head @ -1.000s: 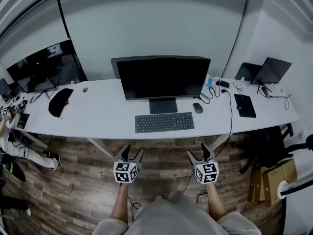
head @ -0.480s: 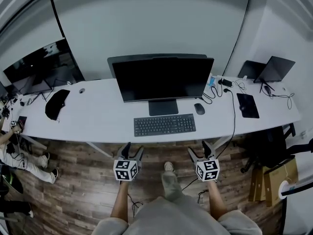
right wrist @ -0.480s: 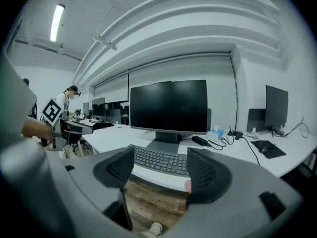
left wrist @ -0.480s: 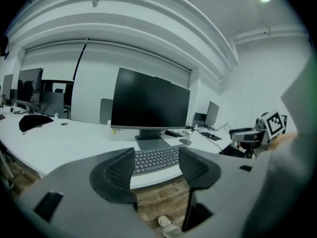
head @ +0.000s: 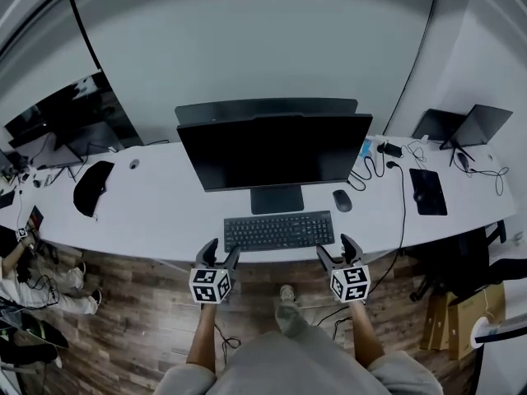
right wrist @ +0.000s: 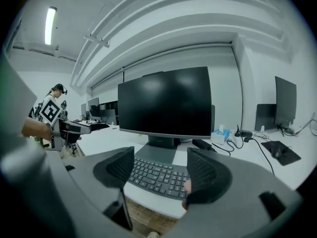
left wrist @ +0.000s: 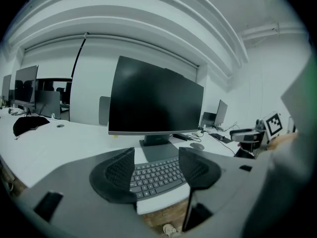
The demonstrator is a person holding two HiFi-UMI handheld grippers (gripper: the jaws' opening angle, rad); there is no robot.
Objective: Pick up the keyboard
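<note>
Keyboard (head: pixel 279 230) lies flat near the white desk's (head: pixel 156 208) front edge, lower centre of the head view, just below the dark monitor (head: pixel 276 151); its key legends are too small to read. Left gripper (head: pixel 222 253) and right gripper (head: pixel 335 249) hover at that edge, jaws spread wide, gripping nothing. Each gripper view frames the keys in the gap between its jaws, which cover the keyboard's ends; only the head view shows it whole.

Long white desk (head: pixel 165 208) against pale grey wall (head: pixel 247 39). Dark wood-plank floor (head: pixel 123 319) beneath. 1 lit ceiling tube lamp (right wrist: pixel 50 25) overhead.
</note>
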